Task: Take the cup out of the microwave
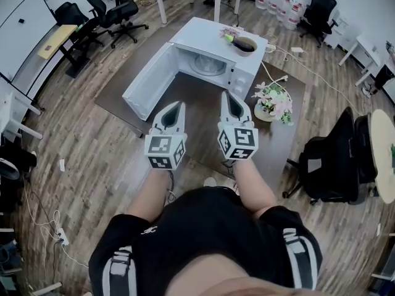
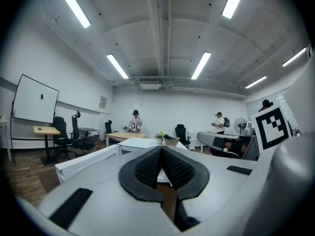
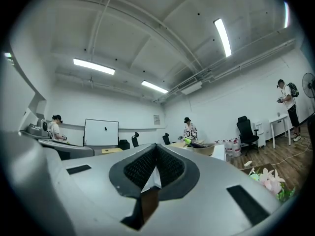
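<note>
Quick count: one microwave (image 1: 210, 57), one bowl (image 1: 245, 45) on top of it, one bunch of potted flowers (image 1: 273, 100) just to its right, one whiteboard (image 1: 24, 17) far left, and three people (image 2: 134, 122) standing way at the back.

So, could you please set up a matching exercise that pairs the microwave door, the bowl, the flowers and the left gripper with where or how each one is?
Things:
1. microwave door
2. bowl
3. flowers
4. left gripper

Places or states:
A. on the table, beside the microwave
B. jaws shut, nothing between them
C. swung open
D. on top of the microwave

Pairs: 1-C, 2-D, 3-A, 4-B
</note>
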### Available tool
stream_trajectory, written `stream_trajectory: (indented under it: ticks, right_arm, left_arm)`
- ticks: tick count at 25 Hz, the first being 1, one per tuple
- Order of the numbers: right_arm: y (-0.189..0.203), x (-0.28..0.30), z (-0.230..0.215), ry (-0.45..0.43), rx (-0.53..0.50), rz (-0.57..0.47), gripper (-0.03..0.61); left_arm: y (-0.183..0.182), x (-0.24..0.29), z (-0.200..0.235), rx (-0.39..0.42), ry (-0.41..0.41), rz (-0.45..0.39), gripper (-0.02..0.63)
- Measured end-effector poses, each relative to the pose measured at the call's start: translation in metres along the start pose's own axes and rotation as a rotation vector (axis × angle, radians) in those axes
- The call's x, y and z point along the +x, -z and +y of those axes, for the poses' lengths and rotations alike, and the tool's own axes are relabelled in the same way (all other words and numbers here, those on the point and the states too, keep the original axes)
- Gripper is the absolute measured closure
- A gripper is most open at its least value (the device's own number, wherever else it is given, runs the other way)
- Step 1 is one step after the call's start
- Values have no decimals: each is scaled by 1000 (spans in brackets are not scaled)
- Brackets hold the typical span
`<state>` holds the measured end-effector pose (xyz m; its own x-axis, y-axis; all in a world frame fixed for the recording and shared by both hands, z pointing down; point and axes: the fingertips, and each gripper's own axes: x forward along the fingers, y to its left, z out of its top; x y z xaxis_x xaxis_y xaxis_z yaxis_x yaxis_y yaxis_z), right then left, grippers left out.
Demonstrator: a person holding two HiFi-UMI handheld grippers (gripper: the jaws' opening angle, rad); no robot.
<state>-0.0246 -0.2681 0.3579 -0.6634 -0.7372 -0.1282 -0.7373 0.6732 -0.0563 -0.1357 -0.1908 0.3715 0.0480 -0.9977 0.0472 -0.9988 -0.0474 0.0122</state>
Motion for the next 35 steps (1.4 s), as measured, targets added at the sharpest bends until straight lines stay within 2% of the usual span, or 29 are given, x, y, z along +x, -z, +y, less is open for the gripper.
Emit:
stream_trajectory:
  ticks: [6, 12, 19, 21, 23, 24, 25, 26, 35]
  right_arm:
    - [0, 48, -33, 5, 6, 4, 577]
    - [11, 67, -44, 36, 4, 21, 577]
    - [34, 85, -52, 119, 7, 72, 577]
    - [37, 90, -51, 134, 1, 81, 577]
    - [41, 95, -49, 146, -5, 90, 578]
    - [44, 98, -48, 152, -7, 96, 577]
    - [46, 100, -47, 160, -10, 104, 577]
    - [49, 101, -47, 170, -11, 112, 577]
    - [78, 111, -61, 274, -18, 176, 577]
  left_arm:
    - [-4, 63, 13, -4, 5, 16, 612]
    - [7, 102, 25, -7, 52, 45, 612]
    - [23, 137, 43, -11, 127, 74, 612]
    - [27, 147, 50, 3, 133, 70, 611]
    - [34, 158, 53, 32, 173, 77, 607]
    - [39, 164, 53, 42, 208, 88, 477]
    - [45, 170, 52, 47, 242, 103, 312]
    - [52, 177, 52, 49, 266, 118, 265]
    - [98, 258, 82, 42, 288, 155, 241]
